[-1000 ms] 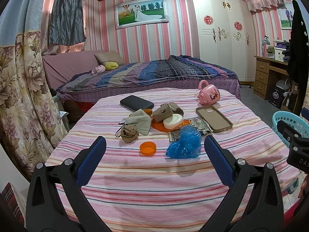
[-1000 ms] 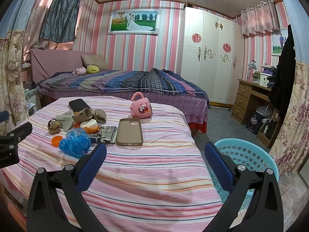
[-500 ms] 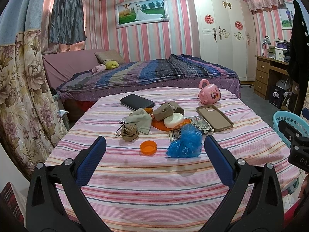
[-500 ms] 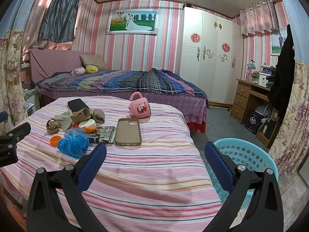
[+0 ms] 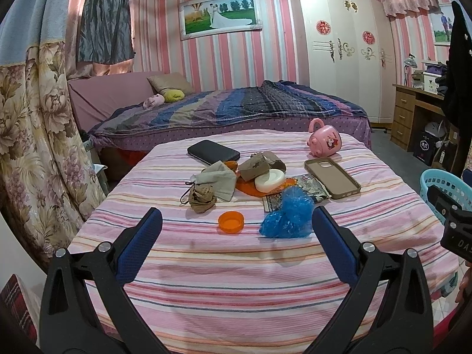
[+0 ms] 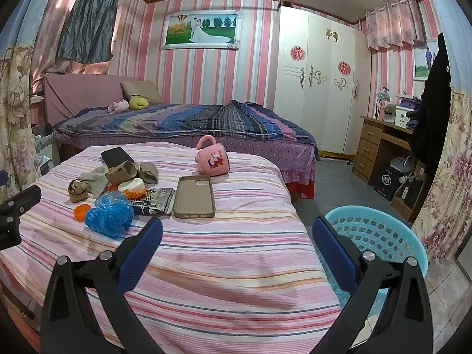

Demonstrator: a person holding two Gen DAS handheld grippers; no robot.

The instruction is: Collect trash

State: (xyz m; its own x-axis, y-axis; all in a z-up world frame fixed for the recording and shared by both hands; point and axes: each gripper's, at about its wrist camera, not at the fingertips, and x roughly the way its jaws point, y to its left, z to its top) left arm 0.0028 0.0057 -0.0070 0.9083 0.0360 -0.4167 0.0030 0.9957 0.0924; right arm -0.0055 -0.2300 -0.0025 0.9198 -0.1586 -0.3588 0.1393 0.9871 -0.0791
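My left tool [image 5: 236, 227] is wide open and holds nothing. It hangs low over the near end of the striped bed cover [image 5: 236, 280]. Right in front of it, between its two blue pads [image 5: 138, 247], lies a small orange cap [image 5: 231, 221]. Just to the right of the cap sits a crumpled blue plastic bag [image 5: 287, 214], close to the right pad.

A bit farther back I see the rest of the pile. There is a brown crumpled wad [image 5: 202, 197] with a black string, a grey cloth pouch [image 5: 219, 178], a torn cardboard tube [image 5: 259, 166], a white oval lid [image 5: 270, 180] on an orange wrapper [image 5: 250, 188], and a flat printed packet [image 5: 306, 190] partly under the blue bag. A tan phone case [image 5: 332, 177] lies just right of the packet. A black phone [image 5: 214, 152] and a pink mug [image 5: 324, 141] lie at the far end.

My right tool [image 6: 236, 233] is open too, with nothing in it. It is off to the right of the pile. The blue bag [image 6: 109, 214] is just past its left pad [image 6: 141, 253]. A light blue basket [image 6: 380, 236] stands on the floor beside the bed, behind its right pad.
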